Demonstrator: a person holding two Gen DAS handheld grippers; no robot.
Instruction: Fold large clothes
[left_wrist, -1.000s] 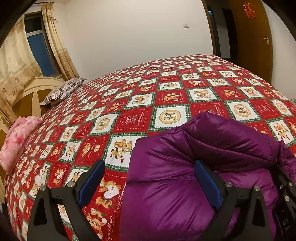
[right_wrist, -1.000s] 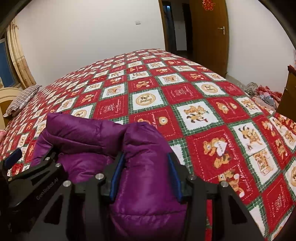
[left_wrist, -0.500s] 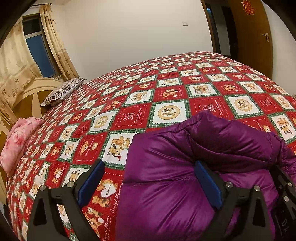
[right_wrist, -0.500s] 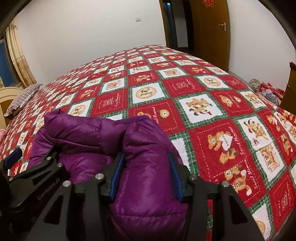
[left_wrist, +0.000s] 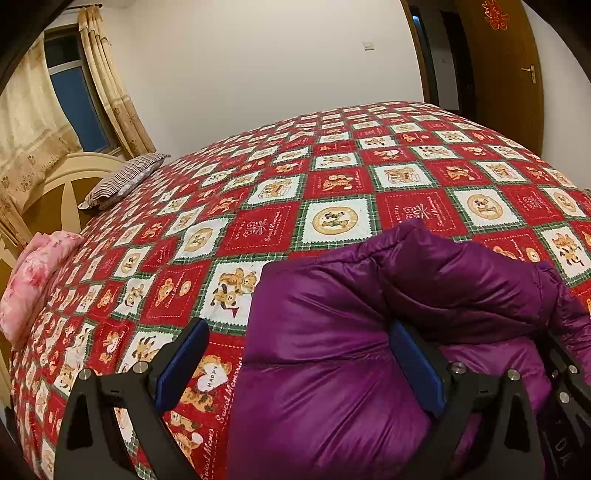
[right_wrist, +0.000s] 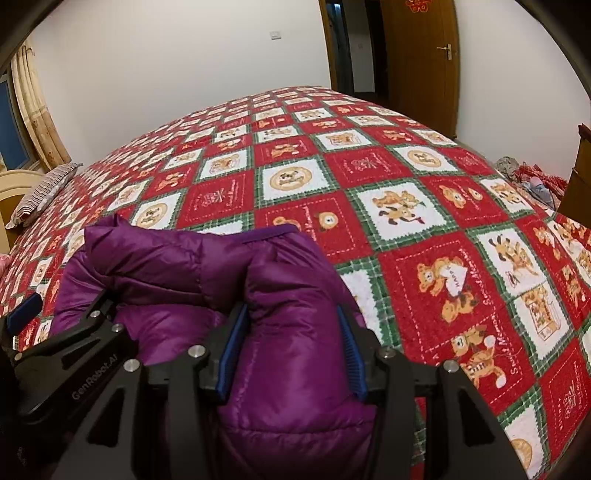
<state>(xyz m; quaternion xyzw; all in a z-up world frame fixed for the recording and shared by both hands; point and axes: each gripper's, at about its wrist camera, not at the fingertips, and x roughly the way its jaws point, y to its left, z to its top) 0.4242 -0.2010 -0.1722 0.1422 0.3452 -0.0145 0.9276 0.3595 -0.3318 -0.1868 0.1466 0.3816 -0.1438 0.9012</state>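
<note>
My right gripper (right_wrist: 291, 347) has its jaws clamped on a puffy fold of the purple jacket (right_wrist: 288, 332), both blue pads (right_wrist: 231, 354) pressed into the padding. My left gripper (left_wrist: 295, 369) has its jaws spread wide apart: the near side of the jacket (left_wrist: 332, 350) bulges between them, the right pad (left_wrist: 413, 369) is against the fabric, and the left pad (left_wrist: 181, 365) stands free over the quilt (left_wrist: 332, 184). Whether the left jaws carry any weight I cannot tell.

One jacket is in view, bunched in a thick roll at the near edge of the bed, on top of the quilt. Its lower part is cut off by both frames and partly hidden behind the gripper bodies; sleeves, collar and zip cannot be made out. In the right wrist view the left gripper (right_wrist: 66, 343) shows only in part, at the lower left, against the jacket.

The single red, green and white patchwork quilt covers the whole bed. At the far left lie two pillows: one striped (left_wrist: 122, 181), one pink (left_wrist: 33, 280), the pink one partly cut off. One wooden door (right_wrist: 424, 62) stands beyond the bed, and a heap of cloth (right_wrist: 532, 181) on the floor at the right is too small to identify.
</note>
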